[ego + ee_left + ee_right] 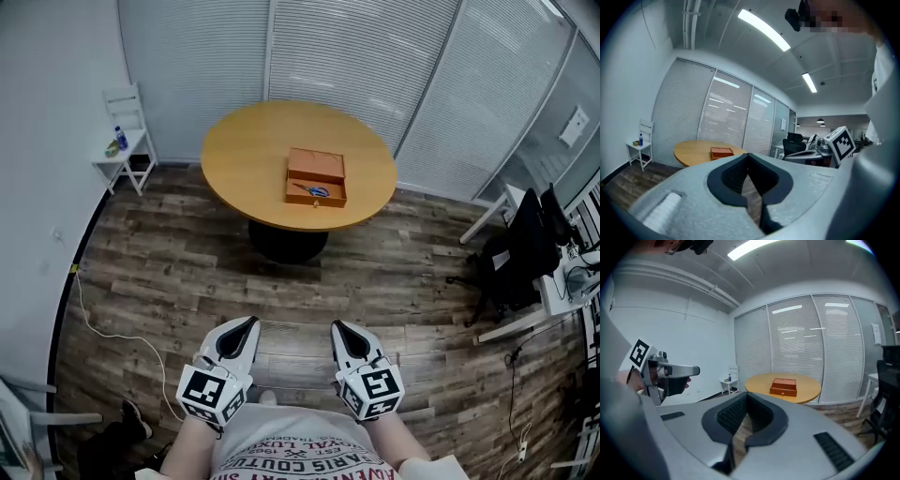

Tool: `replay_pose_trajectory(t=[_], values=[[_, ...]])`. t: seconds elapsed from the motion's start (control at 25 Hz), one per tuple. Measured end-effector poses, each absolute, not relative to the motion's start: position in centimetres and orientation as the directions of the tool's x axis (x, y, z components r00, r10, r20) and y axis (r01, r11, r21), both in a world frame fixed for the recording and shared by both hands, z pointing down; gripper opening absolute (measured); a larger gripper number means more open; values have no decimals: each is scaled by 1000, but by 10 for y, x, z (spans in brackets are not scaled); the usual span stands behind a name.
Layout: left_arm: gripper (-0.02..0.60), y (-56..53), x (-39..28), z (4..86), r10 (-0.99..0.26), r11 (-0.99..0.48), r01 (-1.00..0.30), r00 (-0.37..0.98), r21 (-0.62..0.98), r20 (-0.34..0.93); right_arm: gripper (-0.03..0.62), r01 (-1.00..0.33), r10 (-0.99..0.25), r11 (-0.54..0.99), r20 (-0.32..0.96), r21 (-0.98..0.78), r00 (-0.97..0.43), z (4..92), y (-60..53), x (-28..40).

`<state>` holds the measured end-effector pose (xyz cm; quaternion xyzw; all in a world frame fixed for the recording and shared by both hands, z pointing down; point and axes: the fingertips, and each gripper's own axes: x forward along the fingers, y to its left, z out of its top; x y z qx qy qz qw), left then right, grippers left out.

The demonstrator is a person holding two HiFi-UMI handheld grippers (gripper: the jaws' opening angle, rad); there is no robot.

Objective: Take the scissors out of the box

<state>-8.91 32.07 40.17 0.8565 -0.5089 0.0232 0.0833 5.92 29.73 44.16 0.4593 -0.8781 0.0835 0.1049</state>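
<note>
An orange wooden box (316, 178) stands with its lid up on a round wooden table (244, 155) across the room. Blue-handled scissors (312, 190) lie inside it. Both grippers are held low near my body, far short of the table. My left gripper (250, 324) and my right gripper (337, 327) are both shut with nothing between the pads. The left gripper view shows its closed tips (748, 155) and the box (722, 152) far off. In the right gripper view the closed tips (746, 394) point toward the box (783, 386); the scissors are hidden there.
A small white chair (127, 141) with a bottle stands against the left wall. A black office chair (520, 248) and a desk are at the right. A white cable (103, 328) trails over the wood floor at the left. Blinds cover the glass walls behind the table.
</note>
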Motion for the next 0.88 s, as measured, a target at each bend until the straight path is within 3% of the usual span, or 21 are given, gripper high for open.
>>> replay_pose_trajectory(t=[0.52,0.88], values=[[8,244,-123,420,-891,-406,-905,424,130,164,8,-791,-743,605,295,-86,-600,467,205,28],[8,149,-86,412,-950,-267,-953,285,142,127,8,-707,-665,703,286,-71,-690,463,92,67]])
